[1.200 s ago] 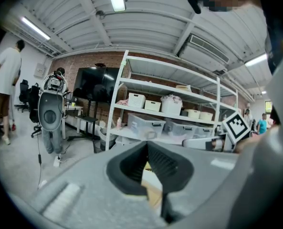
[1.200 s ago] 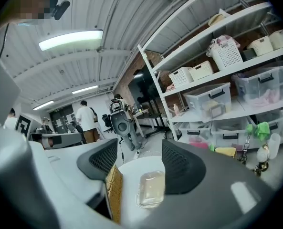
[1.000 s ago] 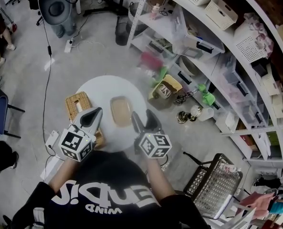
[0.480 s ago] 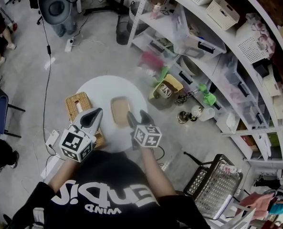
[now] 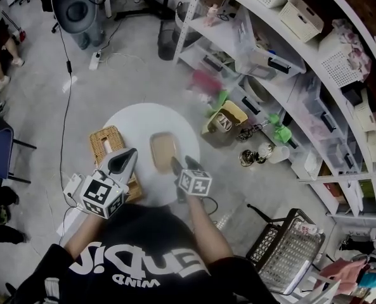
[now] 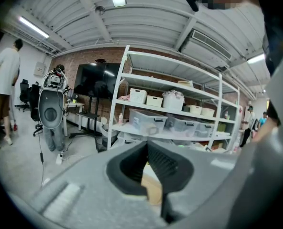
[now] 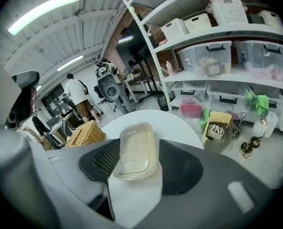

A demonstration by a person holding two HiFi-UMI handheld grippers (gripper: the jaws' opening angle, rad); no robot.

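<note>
The right claw [image 5: 182, 164] is held low over the near edge of the round white bench [image 5: 137, 120], jaws wide apart and gripping nothing, with the clear lidded container [image 7: 137, 149] lying on the bench between them. The left claw [image 5: 129, 153] points up and forward beside the wicker basket [image 5: 104, 143], jaws together and empty. The contents of both containers cannot be told.

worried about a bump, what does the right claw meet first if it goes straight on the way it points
Probably the clear rectangular plastic box on the white round table: it lies straight ahead, framed by the open right claw, though depth is unclear.
</note>
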